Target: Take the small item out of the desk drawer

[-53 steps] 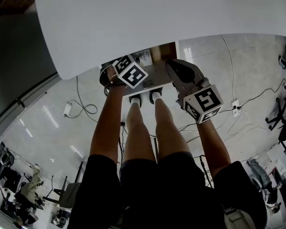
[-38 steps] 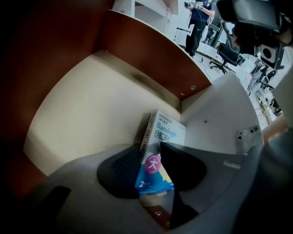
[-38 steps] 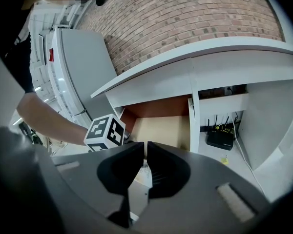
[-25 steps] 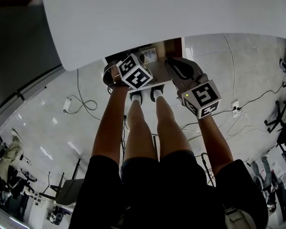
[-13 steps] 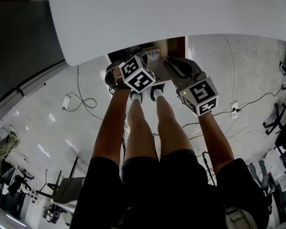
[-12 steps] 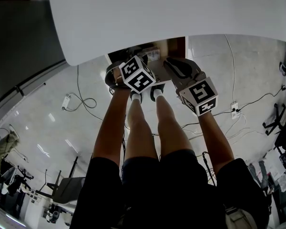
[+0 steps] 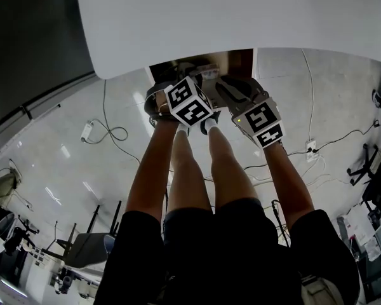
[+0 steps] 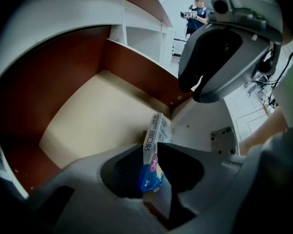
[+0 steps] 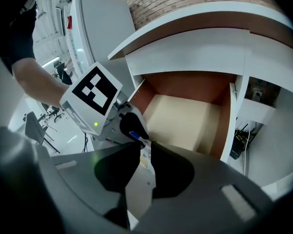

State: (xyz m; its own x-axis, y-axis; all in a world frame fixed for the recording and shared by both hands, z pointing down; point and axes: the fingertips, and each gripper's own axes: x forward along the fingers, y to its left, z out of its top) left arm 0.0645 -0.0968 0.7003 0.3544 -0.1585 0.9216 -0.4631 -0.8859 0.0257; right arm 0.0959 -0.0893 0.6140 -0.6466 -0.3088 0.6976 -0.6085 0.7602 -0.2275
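The small item is a thin blue, white and pink box (image 8: 154,155). It stands edge-on between the jaws of my left gripper (image 8: 154,182), which have just been closing and now press on its lower end. My right gripper (image 9: 145,156) faces the left gripper (image 9: 133,129) over the open drawer (image 9: 185,113). Its jaws have just been opening, and the box's white end (image 9: 145,152) sits loosely between their tips. In the head view both marker cubes, the left one (image 7: 189,101) and the right one (image 7: 259,122), hang close together below the white desk top (image 7: 241,18).
The drawer has a bare beige floor (image 8: 97,116) and red-brown walls (image 8: 44,96). White shelving (image 9: 256,106) stands beside it. The person's bare legs (image 7: 203,170) are under the grippers. Cables (image 7: 111,132) lie on the tiled floor, and another person (image 8: 198,16) stands far off.
The two grippers have drawn closer together in front of the drawer, and the right one's cube has rolled and shifted towards the left one.
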